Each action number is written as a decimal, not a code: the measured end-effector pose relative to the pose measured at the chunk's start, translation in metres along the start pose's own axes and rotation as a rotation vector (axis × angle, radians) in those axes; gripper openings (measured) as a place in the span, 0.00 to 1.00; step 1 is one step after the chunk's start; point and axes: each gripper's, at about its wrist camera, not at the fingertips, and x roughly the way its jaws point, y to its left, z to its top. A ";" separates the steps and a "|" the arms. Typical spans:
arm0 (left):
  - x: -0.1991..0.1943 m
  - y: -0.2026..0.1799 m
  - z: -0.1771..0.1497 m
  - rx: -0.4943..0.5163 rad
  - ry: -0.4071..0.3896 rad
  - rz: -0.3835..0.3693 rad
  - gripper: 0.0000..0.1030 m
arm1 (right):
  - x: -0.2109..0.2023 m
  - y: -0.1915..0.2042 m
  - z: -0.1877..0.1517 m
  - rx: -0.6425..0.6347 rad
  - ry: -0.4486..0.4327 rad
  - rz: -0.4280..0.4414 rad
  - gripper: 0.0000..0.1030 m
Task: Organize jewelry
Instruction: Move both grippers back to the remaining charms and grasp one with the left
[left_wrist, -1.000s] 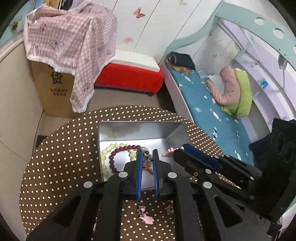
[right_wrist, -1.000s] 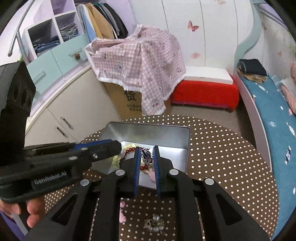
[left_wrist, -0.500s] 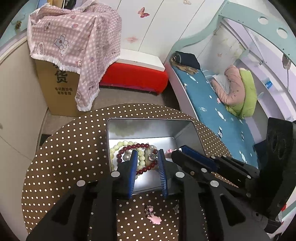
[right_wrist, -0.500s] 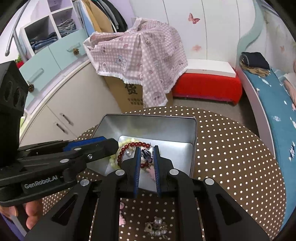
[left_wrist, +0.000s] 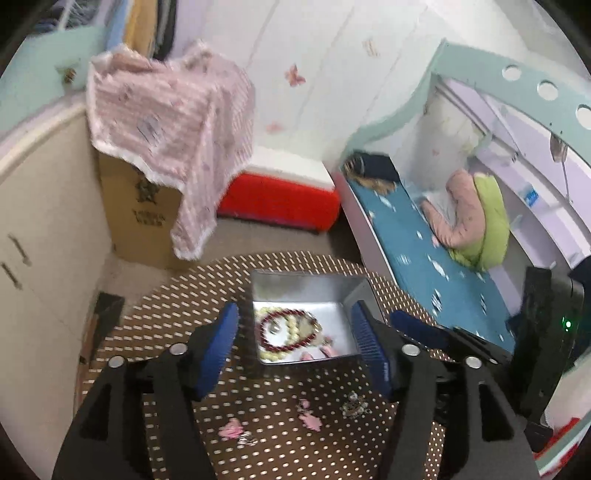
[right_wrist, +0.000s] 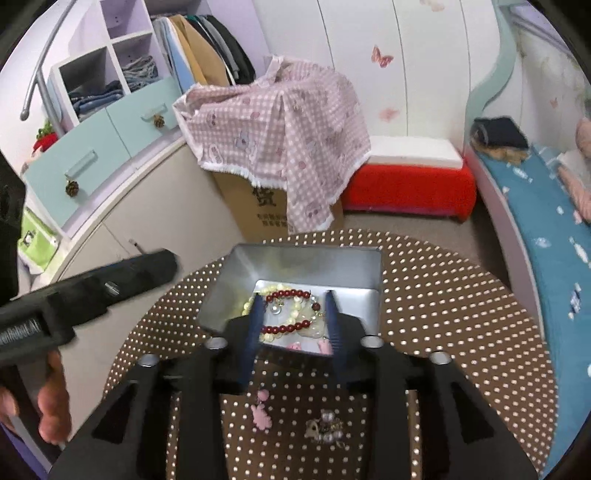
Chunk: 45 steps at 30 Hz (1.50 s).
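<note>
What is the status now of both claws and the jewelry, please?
Both claws open, empty: left claw, right claw. Red bead bracelet in metal tin. Pink piece, pearl cluster on dotted table. Nothing blocking.

— What's sitting in the metal tin (right_wrist: 295, 263) right now?
— One red bead bracelet (right_wrist: 287, 294) and one pale bead bracelet (left_wrist: 274, 354) are lying inside.
— And outside?
— Two pink pieces (left_wrist: 309, 421) and one pearl cluster (right_wrist: 325, 430) are resting on the dotted table (right_wrist: 461, 350).

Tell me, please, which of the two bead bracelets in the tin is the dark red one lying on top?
It is the dark red bracelet, a ring of small round beads lying across the pale yellow-green bracelet inside the metal tin.
</note>
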 end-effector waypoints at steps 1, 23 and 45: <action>-0.012 0.001 -0.001 0.002 -0.030 0.017 0.67 | -0.008 0.002 -0.001 -0.005 -0.013 -0.004 0.38; -0.039 0.029 -0.097 -0.020 -0.046 0.259 0.78 | -0.040 0.014 -0.079 -0.021 -0.002 -0.073 0.47; 0.047 0.020 -0.121 0.022 0.120 0.372 0.65 | 0.005 -0.010 -0.109 0.027 0.092 -0.035 0.47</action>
